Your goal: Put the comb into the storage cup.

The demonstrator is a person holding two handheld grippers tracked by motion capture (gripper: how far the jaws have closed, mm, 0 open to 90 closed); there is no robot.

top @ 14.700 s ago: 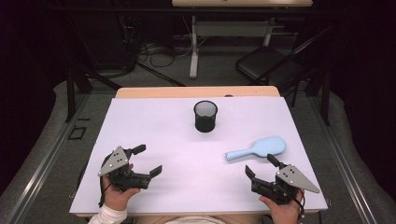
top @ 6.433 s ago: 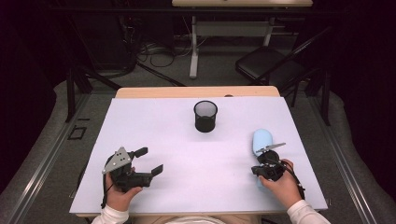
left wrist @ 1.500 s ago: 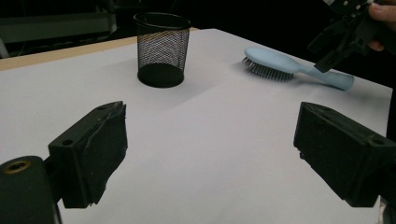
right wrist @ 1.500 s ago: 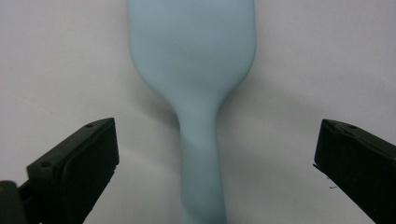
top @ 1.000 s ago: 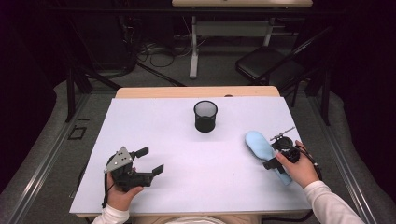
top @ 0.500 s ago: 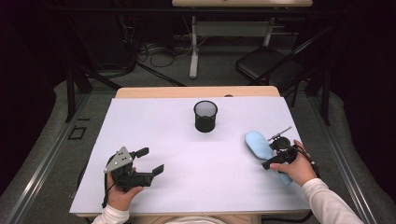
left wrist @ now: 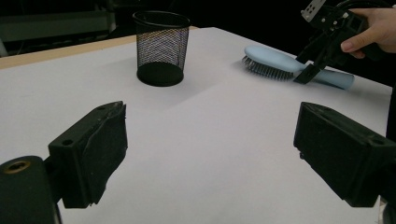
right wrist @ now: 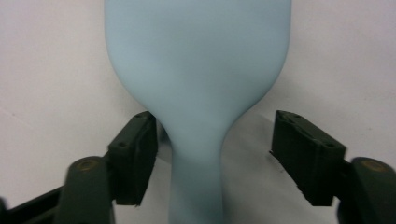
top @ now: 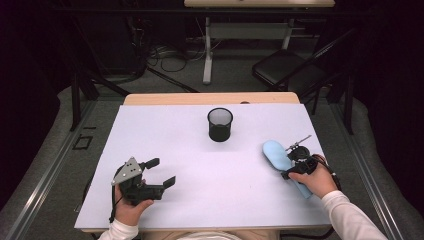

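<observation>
Here I am bringing the right gripper (top: 292, 161) down over a pale blue hairbrush (top: 276, 155), which is lying bristles-down on the white table (top: 190, 165). In the right gripper view the brush's neck (right wrist: 198, 154) is running straight up between the two black jaws, its broad head spreading out ahead of them. The jaws have just been closing in on that neck; the one on the left of that view is sitting against or just beside it, while the other is standing clear, with bare table showing in the gap, so I am not yet clamping the brush. The handle is passing back under my right hand (top: 315, 181).

Meanwhile I am keeping the left gripper (top: 162, 172) low over the table, well apart from the brush, in my left hand (top: 131, 207). Its jaws are standing wide apart with nothing between them; the left gripper view is looking through that gap across bare white surface.

Ahead of the left gripper, a black mesh cup (left wrist: 161, 47) is standing upright, and beyond it to the right in that view the brush (left wrist: 275, 60) and the right gripper (left wrist: 310, 70) are showing together. From the right gripper, the cup (top: 220, 124) is sitting off to the left and farther out, well apart.
</observation>
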